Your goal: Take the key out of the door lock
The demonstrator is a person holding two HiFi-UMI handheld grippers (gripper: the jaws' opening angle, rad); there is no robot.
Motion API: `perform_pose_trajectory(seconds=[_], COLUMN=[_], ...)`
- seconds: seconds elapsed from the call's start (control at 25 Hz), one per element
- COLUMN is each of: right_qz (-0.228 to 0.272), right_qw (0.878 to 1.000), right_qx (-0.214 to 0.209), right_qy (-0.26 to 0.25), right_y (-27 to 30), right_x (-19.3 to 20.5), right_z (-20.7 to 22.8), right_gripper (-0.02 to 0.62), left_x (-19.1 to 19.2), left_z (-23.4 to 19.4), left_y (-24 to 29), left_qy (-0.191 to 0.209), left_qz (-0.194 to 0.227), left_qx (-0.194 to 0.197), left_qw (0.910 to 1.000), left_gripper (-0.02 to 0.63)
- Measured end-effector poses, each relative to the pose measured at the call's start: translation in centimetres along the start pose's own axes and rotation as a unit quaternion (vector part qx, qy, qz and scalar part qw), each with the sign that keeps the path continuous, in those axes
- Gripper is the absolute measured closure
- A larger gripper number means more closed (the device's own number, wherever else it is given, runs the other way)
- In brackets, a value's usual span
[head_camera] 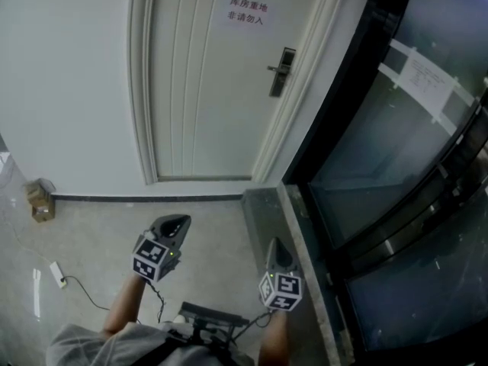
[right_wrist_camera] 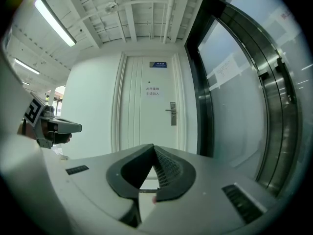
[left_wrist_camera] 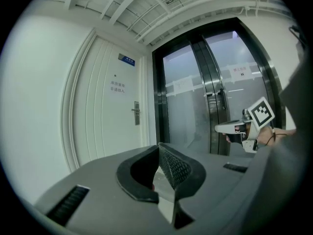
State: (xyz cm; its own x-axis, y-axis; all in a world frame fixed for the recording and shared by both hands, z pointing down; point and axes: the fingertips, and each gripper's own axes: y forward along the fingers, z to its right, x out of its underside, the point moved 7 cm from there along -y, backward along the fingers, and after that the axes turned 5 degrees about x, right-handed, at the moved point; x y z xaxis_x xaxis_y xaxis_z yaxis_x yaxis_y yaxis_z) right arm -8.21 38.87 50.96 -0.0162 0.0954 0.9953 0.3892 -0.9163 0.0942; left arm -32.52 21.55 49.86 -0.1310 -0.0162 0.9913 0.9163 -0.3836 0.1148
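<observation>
The white door stands ahead, with a dark lock plate and lever handle near its right edge. The lock is small in the left gripper view, and in the right gripper view the lock is just as distant. At this distance I cannot make out a key. My left gripper and right gripper hang low over the floor, well short of the door. The left gripper's tips meet, shut and empty. The right gripper is shut too, with nothing in it.
A paper sign is stuck on the door. Dark glass doors fill the right side, behind a low glass ledge. A small cardboard box and a white adapter with its cable lie on the floor at left.
</observation>
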Motion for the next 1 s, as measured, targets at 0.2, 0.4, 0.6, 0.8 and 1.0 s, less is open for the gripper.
perform_pose_trajectory(seconds=[0.2, 0.4, 0.6, 0.8, 1.0], right_qz=[0.003, -0.002, -0.007, -0.008, -0.007], right_qw=[1.0, 1.0, 1.0, 1.0, 1.0], right_qx=[-0.001, -0.01, -0.013, -0.014, -0.004], right_qy=[0.004, 0.002, 0.0, -0.001, -0.005], right_y=[0.2, 0.7, 1.6, 3.4, 6.4], right_x=[0.4, 1.0, 1.4, 1.4, 1.4], right_z=[1.7, 2.8, 3.8, 4.4, 5.0], right_gripper=[0.584, 0.584, 0.584, 0.584, 0.584], left_x=[-0.2, 0.2, 0.2, 0.4, 0.5], left_z=[1.0, 1.8, 2.1, 1.1, -0.9], left_y=[1.3, 2.2, 3.3, 5.1, 7.9], left_qy=[0.001, -0.001, -0.002, -0.006, -0.006], left_qz=[-0.001, -0.002, -0.003, -0.005, -0.004], left_qx=[-0.001, -0.009, -0.015, -0.014, -0.009], left_qw=[1.0, 1.0, 0.9999, 0.9999, 0.9999], left_gripper=[0.601, 0.601, 0.601, 0.601, 0.601])
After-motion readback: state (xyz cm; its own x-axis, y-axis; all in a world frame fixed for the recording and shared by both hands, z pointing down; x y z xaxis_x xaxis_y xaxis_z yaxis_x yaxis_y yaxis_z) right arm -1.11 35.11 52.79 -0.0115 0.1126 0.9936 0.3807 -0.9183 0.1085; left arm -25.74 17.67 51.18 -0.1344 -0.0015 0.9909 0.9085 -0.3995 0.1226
